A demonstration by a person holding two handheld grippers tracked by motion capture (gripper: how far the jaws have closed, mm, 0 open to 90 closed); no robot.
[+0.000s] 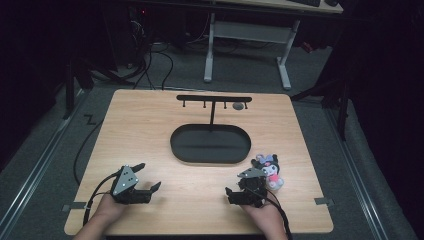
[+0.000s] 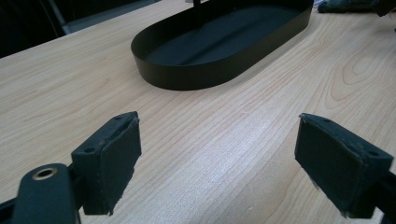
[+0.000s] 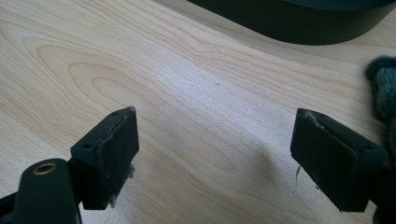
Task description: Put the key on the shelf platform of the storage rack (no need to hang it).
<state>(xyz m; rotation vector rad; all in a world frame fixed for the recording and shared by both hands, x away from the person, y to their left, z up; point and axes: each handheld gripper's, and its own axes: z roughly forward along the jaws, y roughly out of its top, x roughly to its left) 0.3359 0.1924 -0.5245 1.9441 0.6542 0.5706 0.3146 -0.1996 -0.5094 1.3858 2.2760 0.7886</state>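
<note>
A black oval tray (image 1: 210,145) with an upright hook rack (image 1: 213,99) stands at the table's middle. A small plush toy (image 1: 270,170) in black, white and pink lies right of the tray, just beyond my right gripper (image 1: 239,192). That gripper is open over bare wood near the front edge; the toy's dark fuzz (image 3: 384,88) shows at the edge of the right gripper view. My left gripper (image 1: 148,176) rests open at the front left. Its wide-apart jaws frame bare wood, with the tray (image 2: 219,44) farther ahead.
A small grey round thing (image 1: 238,106) hangs from or sits by the rack's right end. The wooden table (image 1: 150,125) ends close behind both hands. A white desk frame (image 1: 247,45) and cables stand on the floor beyond the far edge.
</note>
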